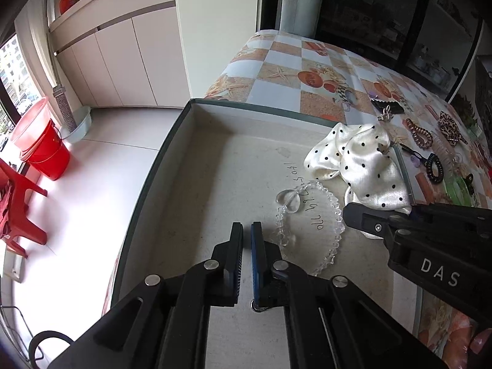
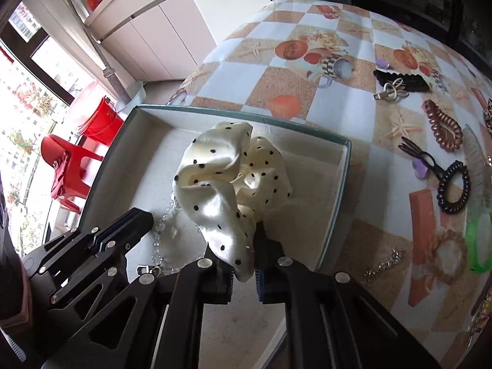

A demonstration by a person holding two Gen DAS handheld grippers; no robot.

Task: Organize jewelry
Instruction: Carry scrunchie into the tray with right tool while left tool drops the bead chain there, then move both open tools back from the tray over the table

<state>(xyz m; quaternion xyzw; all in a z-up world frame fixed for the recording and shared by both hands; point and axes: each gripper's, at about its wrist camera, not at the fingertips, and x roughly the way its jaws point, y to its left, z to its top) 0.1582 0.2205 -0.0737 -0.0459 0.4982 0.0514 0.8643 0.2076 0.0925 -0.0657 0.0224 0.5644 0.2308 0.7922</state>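
A shallow grey box (image 1: 184, 117) lies open on the table; its rim also shows in the right wrist view (image 2: 341, 184). A clear bead bracelet with a heart charm (image 1: 307, 215) lies inside it. My left gripper (image 1: 247, 230) hovers over the box floor just left of the bracelet, jaws nearly closed and empty. My right gripper (image 2: 243, 246) is shut on a cream polka-dot scrunchie (image 2: 227, 178) and holds it over the box; the scrunchie also shows in the left wrist view (image 1: 359, 160). The left gripper appears in the right wrist view (image 2: 135, 218) beside the bracelet (image 2: 160, 233).
Hair accessories lie on the checked tablecloth right of the box: a brown spiral tie (image 2: 442, 129), a dark spiral tie (image 2: 455, 187), a black clip (image 2: 402, 81), a green bangle (image 2: 479, 240), a leopard scrunchie (image 1: 449, 126). Red stool (image 2: 67, 166) and bucket (image 1: 46, 150) stand on the floor.
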